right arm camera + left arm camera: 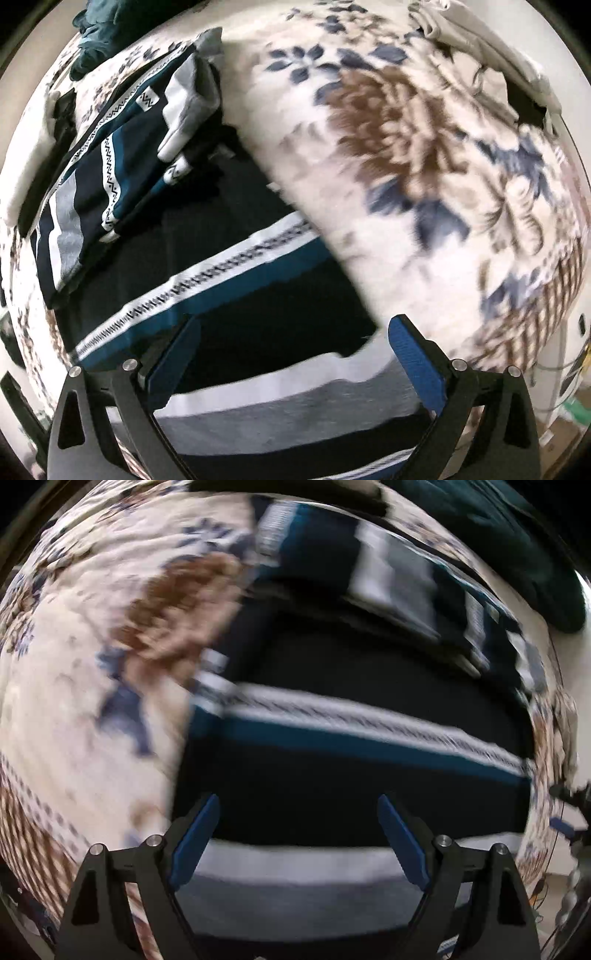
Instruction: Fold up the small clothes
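Lying flat beneath both spread, empty grippers: striped garment (pixel 332 738), bands running left-right; left gripper (pixel 299 834) and right gripper (pixel 291 354) above its near part.

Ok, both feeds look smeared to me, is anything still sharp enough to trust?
Left wrist view: the floral blanket and striped garment streak with motion blur; only the open left gripper is crisp. Right wrist view: the blanket blurs too, the folded pile at upper left reads fairly clearly, and the open right gripper is sharp. Fisheye bends both edges.
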The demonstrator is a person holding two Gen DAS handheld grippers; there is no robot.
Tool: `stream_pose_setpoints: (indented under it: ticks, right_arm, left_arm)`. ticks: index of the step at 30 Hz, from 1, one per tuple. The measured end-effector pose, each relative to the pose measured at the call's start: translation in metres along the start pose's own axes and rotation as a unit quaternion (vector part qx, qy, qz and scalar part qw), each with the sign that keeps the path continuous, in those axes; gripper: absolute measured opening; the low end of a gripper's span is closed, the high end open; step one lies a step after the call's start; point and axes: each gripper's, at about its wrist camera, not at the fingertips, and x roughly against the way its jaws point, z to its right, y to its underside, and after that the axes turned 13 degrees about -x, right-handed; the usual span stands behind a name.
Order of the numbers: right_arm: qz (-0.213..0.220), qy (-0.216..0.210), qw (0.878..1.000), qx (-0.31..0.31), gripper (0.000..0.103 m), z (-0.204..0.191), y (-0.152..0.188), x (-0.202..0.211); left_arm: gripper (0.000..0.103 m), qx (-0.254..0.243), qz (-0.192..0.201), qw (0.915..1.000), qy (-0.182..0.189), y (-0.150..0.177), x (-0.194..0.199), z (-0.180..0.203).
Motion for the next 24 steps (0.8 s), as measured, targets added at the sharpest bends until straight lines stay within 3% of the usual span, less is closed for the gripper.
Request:
stream_pose_setpoints:
  ticks: [7,14,18,24]
  right_arm:
    - [-0.034,-0.039,0.996,0.068,0.103,0.025,-0.046,0.017]
    - [-0.077,-0.083,0.983,0.143,0.103,0.033,-0.138,0.023]
    - [-0.099,-0.1,0.975,0.171,0.103,0.019,-0.185,0.015]
    - [-0.119,-0.15,0.96,0.203,0.103,-0.026,-0.233,-0.012]
  left_arm:
    - [0.087,-0.017,0.007,0.9997,-0.013,0.023,-0.002,0.123]
    - [0.087,0.028,-0.03,0.9991,-0.011,0.056,-0.022,0.234]
    - [0.087,0.041,-0.054,0.9976,0.012,0.073,-0.04,0.285]
    - [0.087,0.007,-0.083,0.9965,-0.002,0.092,-0.078,0.34]
